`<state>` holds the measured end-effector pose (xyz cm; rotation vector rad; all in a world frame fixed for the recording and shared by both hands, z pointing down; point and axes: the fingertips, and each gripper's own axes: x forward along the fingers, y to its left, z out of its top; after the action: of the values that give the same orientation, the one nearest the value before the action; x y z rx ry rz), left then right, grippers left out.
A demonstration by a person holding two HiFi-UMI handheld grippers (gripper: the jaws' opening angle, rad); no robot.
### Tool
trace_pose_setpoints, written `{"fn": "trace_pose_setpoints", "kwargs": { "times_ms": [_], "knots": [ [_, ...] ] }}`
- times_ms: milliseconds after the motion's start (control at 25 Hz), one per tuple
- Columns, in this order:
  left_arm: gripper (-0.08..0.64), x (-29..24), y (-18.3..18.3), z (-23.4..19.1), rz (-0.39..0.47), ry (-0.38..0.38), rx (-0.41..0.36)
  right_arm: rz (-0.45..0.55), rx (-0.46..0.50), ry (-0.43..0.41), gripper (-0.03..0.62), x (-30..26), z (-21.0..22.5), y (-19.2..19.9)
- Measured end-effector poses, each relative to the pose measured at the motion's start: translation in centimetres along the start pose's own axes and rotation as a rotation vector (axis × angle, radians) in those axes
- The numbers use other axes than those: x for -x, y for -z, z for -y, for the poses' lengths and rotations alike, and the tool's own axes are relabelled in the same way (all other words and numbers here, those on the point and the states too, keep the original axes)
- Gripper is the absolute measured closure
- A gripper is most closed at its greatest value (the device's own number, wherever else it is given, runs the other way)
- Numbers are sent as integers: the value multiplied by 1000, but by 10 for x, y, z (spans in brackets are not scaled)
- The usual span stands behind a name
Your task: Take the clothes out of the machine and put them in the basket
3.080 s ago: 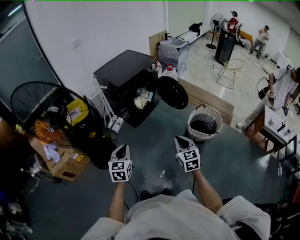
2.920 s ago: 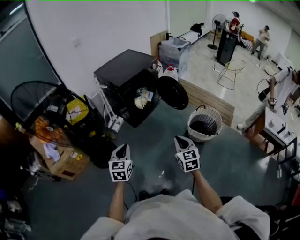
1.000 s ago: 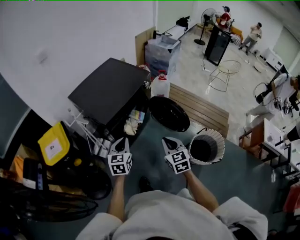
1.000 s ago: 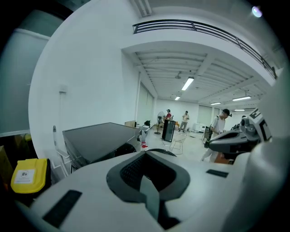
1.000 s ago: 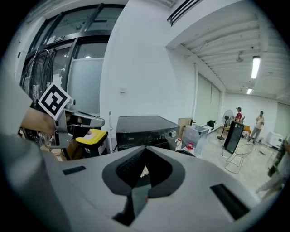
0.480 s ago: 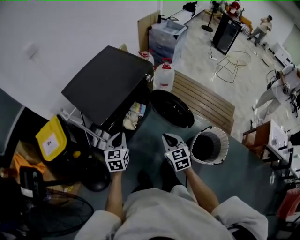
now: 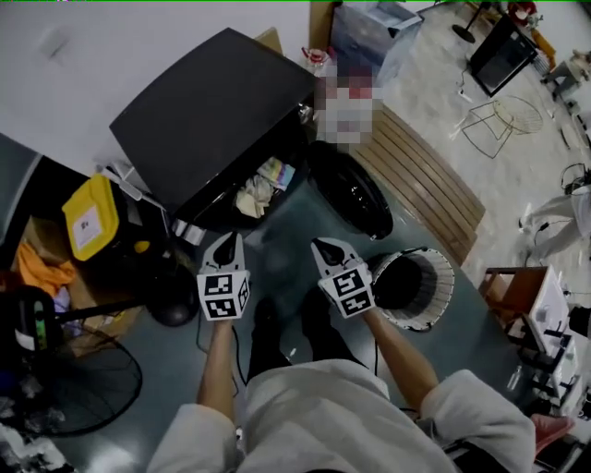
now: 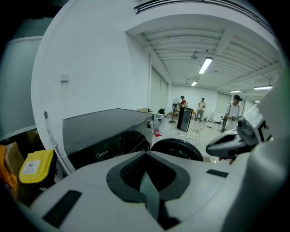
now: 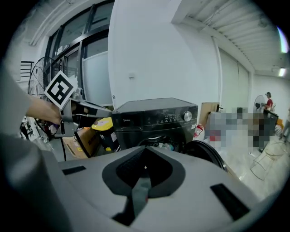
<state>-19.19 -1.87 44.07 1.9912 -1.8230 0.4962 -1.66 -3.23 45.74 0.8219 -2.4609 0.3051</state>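
Observation:
The black front-loading washing machine (image 7: 208, 102) stands against the wall with its round door (image 7: 351, 189) swung open to the right. Light-coloured clothes (image 7: 261, 187) lie in the drum and also show in the right gripper view as clothes (image 9: 166, 146). A white woven basket (image 7: 441, 296) with a dark inside stands on the floor to the right of the door. My left gripper (image 7: 229, 242) and right gripper (image 7: 324, 247) are side by side in front of the machine, apart from it. Both the left gripper (image 8: 146, 157) and the right gripper (image 9: 145, 153) are shut with nothing in them.
A yellow container (image 7: 89, 217) and a black floor fan (image 7: 69, 383) stand left of the machine. A slatted wooden board (image 7: 429, 180) lies behind the door, with a clear plastic bin (image 7: 374, 23) beyond it. People stand far off in the room (image 8: 201, 106).
Both grippers have moved forward and down towards the machine's open drum, still shut. The machine, door and basket now show larger and closer in the head view.

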Motion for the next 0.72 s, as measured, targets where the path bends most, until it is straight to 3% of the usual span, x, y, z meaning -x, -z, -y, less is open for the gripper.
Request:
{"fn": "trace_pose_setpoints", "kwargs": {
  "times_ms": [280,720],
  "knots": [
    [543,-41,53,-14,-37,-17,28,-26,11,-42,571,-61,5,40],
    [543,-122,159,-64,-67,37,69,-44,-42,-10,571,-190,-13,123]
  ]
}}
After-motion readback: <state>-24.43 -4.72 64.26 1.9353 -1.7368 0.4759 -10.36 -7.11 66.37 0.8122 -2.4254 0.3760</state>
